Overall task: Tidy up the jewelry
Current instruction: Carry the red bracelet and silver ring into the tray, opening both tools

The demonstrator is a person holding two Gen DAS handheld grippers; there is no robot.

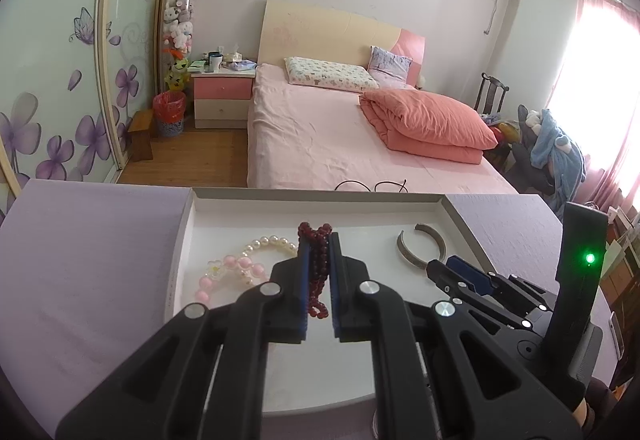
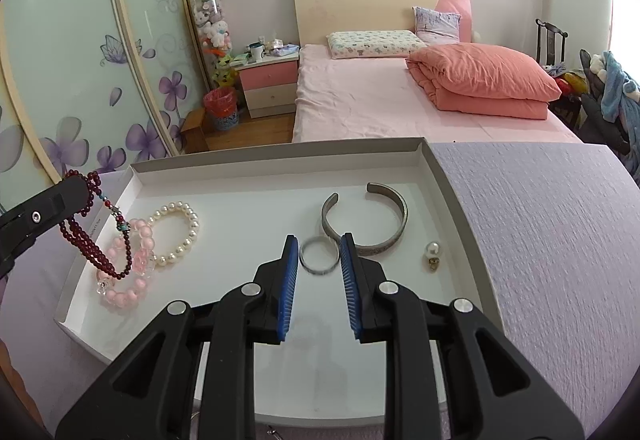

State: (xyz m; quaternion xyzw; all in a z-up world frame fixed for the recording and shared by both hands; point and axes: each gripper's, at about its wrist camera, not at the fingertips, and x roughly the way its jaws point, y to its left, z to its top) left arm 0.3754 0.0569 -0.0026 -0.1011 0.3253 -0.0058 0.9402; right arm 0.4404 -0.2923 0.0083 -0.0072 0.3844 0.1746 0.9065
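A: Left wrist view first: left gripper (image 1: pixel 319 268) is seen clamped on the dark red bead strand (image 1: pixel 318 272), blue pads pressed against it from both sides. Loops stick out above the tips and hang below between the fingers.

B: Is the strand held over the tray?

A: Yes, over the left part of the white tray (image 1: pixel 312 202), which sits on the lilac tablecloth (image 1: pixel 88 240). Whether the lowest beads touch the tray floor cannot be told. In the right wrist view the same strand (image 2: pixel 86 236) is seen dangling from that gripper (image 2: pixel 70 196), above the pink bead bracelet (image 2: pixel 128 272).

B: Right gripper?

A: Right gripper (image 2: pixel 319 252) is seen with jaws a little apart, nothing pinched. A thin silver ring (image 2: pixel 319 261) lies on the tray floor between the tips; contact with the pads cannot be made out.

B: Other pieces?

A: Silver cuff bangle (image 2: pixel 366 224) just beyond the ring, its near edge partly hidden by the right finger. Pearl earring (image 2: pixel 432 254) near the bangle, detail too small to read. Pearl bracelet (image 2: pixel 176 234) touching the pink one.

B: Anything cut off?

A: The tray's near edge is hidden by the gripper bodies in both views. Far behind, a pink bed (image 2: pixel 400 100) is seen.
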